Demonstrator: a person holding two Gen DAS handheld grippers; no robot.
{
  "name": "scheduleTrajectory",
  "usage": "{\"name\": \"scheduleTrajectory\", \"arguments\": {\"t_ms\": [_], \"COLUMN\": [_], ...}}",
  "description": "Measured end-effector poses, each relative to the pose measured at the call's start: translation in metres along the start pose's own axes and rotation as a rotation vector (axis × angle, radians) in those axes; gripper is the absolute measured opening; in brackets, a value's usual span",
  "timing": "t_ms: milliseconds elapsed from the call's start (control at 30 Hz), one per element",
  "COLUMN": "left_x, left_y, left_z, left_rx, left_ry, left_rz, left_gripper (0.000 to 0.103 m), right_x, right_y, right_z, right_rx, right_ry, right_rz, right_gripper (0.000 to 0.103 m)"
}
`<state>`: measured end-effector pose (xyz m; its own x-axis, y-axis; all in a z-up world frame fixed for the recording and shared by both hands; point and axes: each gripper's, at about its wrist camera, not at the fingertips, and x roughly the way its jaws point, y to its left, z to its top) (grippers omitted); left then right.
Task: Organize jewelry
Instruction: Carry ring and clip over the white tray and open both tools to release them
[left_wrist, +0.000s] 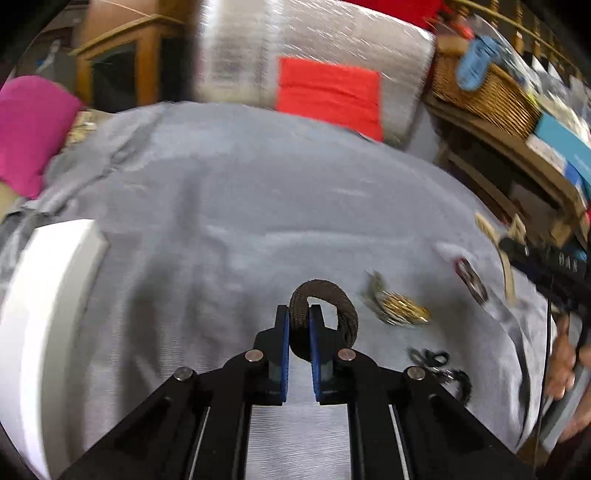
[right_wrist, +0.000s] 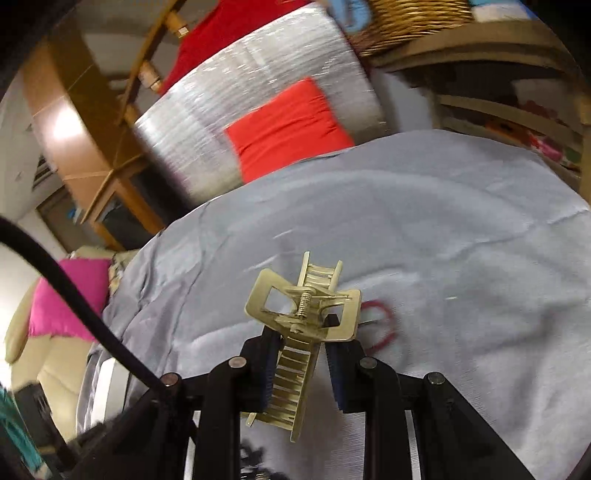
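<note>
lying on grey cloth (left_wrist: 229, 206) gold jewelry (left_wrist: 400, 314), white box (left_wrist: 48, 295), left jaws pinching brown band (left_wrist: 328, 317), right jaws clamping gold claw clip (right_wrist: 303, 321)

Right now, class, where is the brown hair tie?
In the left wrist view, the brown hair tie is pinched in the left gripper, above the grey cloth.

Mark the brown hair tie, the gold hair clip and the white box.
brown hair tie (left_wrist: 328, 291): left wrist view, top of its loop above the claw tips.
gold hair clip (right_wrist: 295, 317): right wrist view, hinge by the spring.
white box (left_wrist: 44, 295): left wrist view, its curved white side.
</note>
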<state>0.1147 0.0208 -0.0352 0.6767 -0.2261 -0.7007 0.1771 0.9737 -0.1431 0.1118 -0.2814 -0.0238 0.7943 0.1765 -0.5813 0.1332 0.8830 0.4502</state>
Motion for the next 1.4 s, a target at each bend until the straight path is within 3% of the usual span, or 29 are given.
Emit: {"name": "scheduleTrajectory", "arguments": {"t_ms": [167, 300, 467, 600, 767, 1067, 1300, 1400], "left_x": [-0.044, -0.07, -0.076, -0.068, -0.058, -0.039, -0.037, -0.042], "left_y": [0.056, 0.121, 0.208, 0.245, 0.272, 0.283, 0.283, 0.284], "left_z": [0.011, 0.018, 0.003, -0.015, -0.031, -0.041, -0.042, -0.043], "left_rx": [-0.131, -0.306, -0.554, -0.661, -0.76, -0.821, -0.833, -0.85], "left_ry": [-0.12, -0.153, -0.088, -0.02, 0.047, 0.104, 0.13, 0.115], "left_rz": [0.157, 0.288, 0.413, 0.449, 0.455, 0.396, 0.391, 0.389], "left_gripper": [0.01, 0.01, 0.01, 0.01, 0.01, 0.01, 0.012, 0.02], "right_x": [0.016, 0.039, 0.078, 0.11, 0.147, 0.205, 0.213, 0.202], "right_y": [0.059, 0.114, 0.216, 0.308, 0.391, 0.427, 0.418, 0.406], "right_z": [-0.022, -0.039, -0.054, -0.071, -0.102, -0.15, -0.157, -0.145], "right_rx": [-0.114, -0.186, -0.308, -0.433, -0.543, -0.648, -0.631, -0.577], "right_ry": [0.046, 0.092, 0.16, 0.219, 0.281, 0.423, 0.524, 0.501], "right_rz": [0.105, 0.19, 0.29, 0.366, 0.419, 0.393, 0.39, 0.41], "right_gripper": [0.026, 0.026, 0.026, 0.026, 0.026, 0.027, 0.029, 0.035]}}
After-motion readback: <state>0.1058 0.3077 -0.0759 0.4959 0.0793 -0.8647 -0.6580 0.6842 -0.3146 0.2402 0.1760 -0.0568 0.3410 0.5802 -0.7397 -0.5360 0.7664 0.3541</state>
